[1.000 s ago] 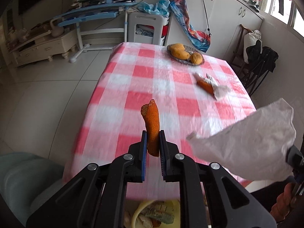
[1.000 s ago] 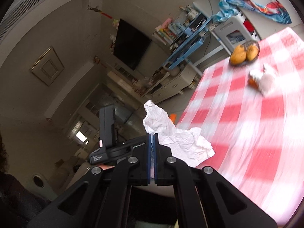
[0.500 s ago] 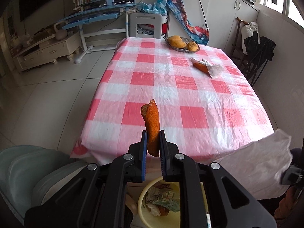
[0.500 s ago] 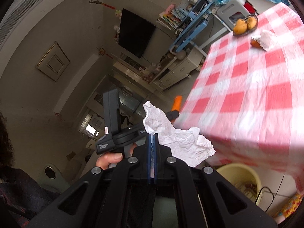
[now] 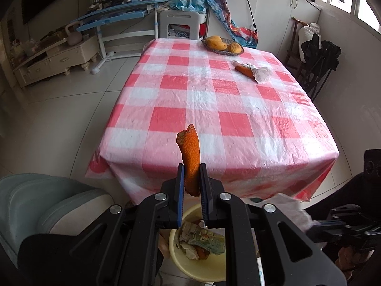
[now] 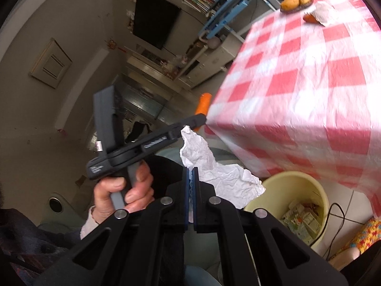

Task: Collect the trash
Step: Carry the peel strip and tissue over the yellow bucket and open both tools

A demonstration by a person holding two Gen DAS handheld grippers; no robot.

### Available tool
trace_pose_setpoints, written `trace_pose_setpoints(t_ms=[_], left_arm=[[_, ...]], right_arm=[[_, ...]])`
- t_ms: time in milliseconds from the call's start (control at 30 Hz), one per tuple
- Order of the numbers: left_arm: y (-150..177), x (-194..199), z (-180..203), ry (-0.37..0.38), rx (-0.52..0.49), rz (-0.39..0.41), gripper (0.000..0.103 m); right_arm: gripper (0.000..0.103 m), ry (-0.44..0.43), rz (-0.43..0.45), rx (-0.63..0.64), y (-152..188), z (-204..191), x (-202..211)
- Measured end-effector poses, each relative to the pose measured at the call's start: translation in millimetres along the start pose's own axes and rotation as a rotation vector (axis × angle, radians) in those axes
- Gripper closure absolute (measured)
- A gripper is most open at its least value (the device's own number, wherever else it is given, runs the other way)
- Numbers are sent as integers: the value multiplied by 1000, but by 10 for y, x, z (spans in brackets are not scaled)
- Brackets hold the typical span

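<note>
Left wrist: bin [image 5: 176,259] under tongs [image 5: 192,186] (chair [image 5: 47,200] beside).

Left wrist view: sits close behind the left gripper [image 5: 191,178], tilted downward, facing lengthwise along the checked surface [image 5: 214,109] from its near end. Right wrist view: close behind the right gripper [image 6: 191,178], rolled, looking nearer level past the surface's corner toward the room wall. Shared: the surface, yellow bin [image 5: 181,262] below its edge, fruit basket [image 6: 296,0] at far end.
</note>
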State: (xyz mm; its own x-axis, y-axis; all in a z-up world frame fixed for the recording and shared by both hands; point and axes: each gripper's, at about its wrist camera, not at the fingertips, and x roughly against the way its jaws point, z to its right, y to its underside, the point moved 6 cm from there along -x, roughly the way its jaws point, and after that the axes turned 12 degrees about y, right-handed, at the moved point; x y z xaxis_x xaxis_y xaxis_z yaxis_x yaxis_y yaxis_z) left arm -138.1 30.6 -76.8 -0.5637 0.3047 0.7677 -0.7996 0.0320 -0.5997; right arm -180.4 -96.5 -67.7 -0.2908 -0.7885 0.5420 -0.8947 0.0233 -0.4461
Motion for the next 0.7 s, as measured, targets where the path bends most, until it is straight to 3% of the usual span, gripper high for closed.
trace_pose_setpoints(t_ms=[267, 300, 367, 533, 700], left_arm=[[169, -5, 74, 20, -4, -35, 91], [196, -9, 85, 26, -3, -42, 91], [250, -19, 108, 37, -3, -57, 91], [375, -52, 176, 55, -9, -94, 91], [502, -103, 245, 72, -23, -147, 91]], right_arm=[[92, 136, -69, 51, 164, 74, -115], [86, 146, -66, 54, 175, 91, -111], [37, 182, -50, 65, 172, 109, -87], [32, 218, -15, 77, 142, 100, -34], [16, 318, 47, 49, 78, 199, 65]])
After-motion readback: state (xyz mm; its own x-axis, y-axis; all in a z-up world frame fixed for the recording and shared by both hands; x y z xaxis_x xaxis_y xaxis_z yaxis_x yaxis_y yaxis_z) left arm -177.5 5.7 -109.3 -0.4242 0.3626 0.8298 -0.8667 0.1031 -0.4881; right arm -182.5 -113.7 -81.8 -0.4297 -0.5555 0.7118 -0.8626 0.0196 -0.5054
